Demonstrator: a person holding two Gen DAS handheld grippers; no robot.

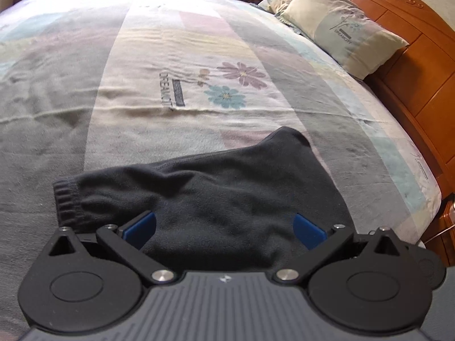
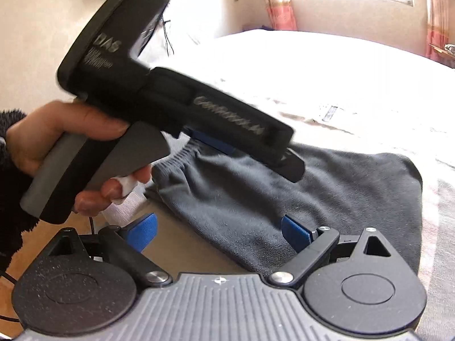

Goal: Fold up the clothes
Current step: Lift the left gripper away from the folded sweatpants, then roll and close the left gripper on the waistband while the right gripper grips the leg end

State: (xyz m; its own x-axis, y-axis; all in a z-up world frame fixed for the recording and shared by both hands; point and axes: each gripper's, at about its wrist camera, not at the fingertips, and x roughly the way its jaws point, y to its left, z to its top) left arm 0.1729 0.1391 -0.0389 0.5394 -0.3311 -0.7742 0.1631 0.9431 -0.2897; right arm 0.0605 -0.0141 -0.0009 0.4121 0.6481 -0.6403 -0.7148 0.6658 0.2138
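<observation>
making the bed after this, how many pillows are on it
2: a cream pillow leans against the wooden headboard, and a second pillow lies behind it, mostly covered. More may sit beyond the frame.

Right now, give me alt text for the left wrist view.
A dark grey garment with a ribbed cuff lies on a floral bedspread, between the left gripper's open jaws. A pillow leans against the wooden headboard at right.

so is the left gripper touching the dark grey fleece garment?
Cannot tell. Left gripper is open over the dark grey fleece garment; neither wrist view shows contact or gap plainly.
</observation>
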